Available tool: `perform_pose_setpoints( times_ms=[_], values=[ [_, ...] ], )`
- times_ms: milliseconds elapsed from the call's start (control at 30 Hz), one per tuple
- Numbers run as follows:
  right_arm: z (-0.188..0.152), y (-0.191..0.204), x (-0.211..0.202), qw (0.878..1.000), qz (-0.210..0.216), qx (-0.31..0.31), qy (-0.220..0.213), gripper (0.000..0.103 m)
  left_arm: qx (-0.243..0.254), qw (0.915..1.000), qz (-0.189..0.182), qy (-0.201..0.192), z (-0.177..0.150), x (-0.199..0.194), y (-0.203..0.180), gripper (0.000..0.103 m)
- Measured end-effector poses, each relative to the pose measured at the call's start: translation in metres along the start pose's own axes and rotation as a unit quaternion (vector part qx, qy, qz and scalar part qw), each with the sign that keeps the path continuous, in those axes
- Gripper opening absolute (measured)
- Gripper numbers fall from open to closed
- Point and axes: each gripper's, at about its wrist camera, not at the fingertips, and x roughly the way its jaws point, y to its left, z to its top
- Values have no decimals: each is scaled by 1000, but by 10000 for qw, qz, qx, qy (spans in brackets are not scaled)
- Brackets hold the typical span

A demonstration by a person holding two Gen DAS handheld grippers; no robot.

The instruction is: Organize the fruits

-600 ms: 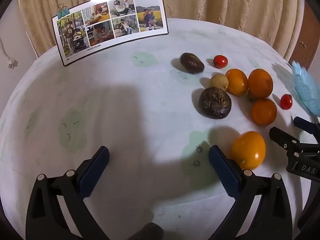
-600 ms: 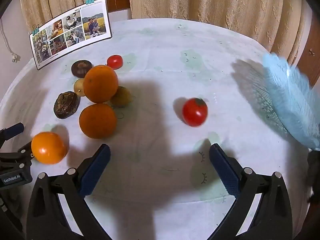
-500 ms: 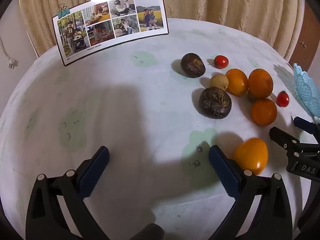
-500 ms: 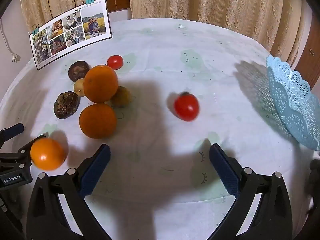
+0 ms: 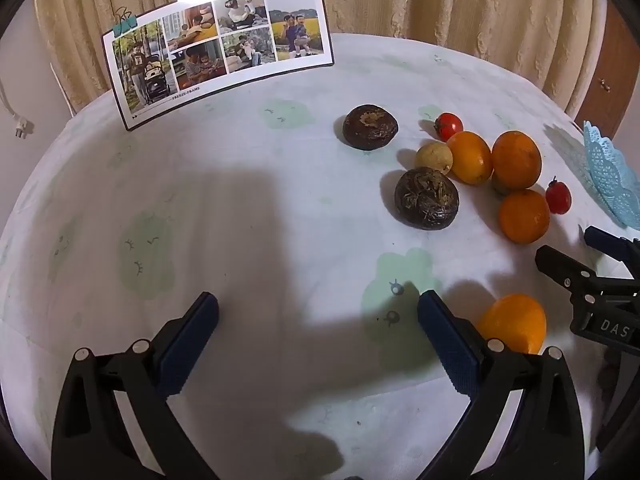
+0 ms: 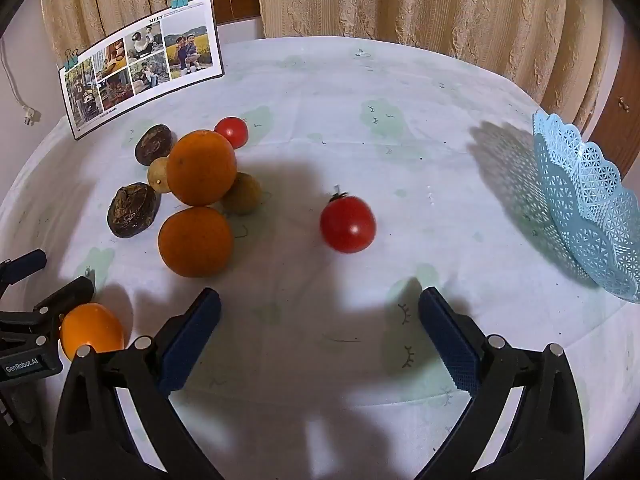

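Fruits were seen scattered loose on a round table under a pale cloth: oranges, dark wrinkled fruits and a small red tomato lying apart. A light blue lace-pattern basket was seen tilted at the table's right edge. The left gripper and the right gripper were both held wide open and empty, angled down above the cloth. The next pick would probably be done best with the right gripper lowered squarely over the tomato and closed gently, since round fruit rolls. Compared with half a second earlier, the tomato was seen nearer the right gripper, and the near orange had rolled closer to the table's near edge.
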Motion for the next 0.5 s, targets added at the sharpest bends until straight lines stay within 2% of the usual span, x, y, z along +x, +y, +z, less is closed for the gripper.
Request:
perform_pose_setpoints(
  times_ms=[500],
  values=[
    [-1, -2, -2, 9998, 126, -160, 67, 101, 2, 10000, -6, 9, 1, -1, 0, 98]
  ],
)
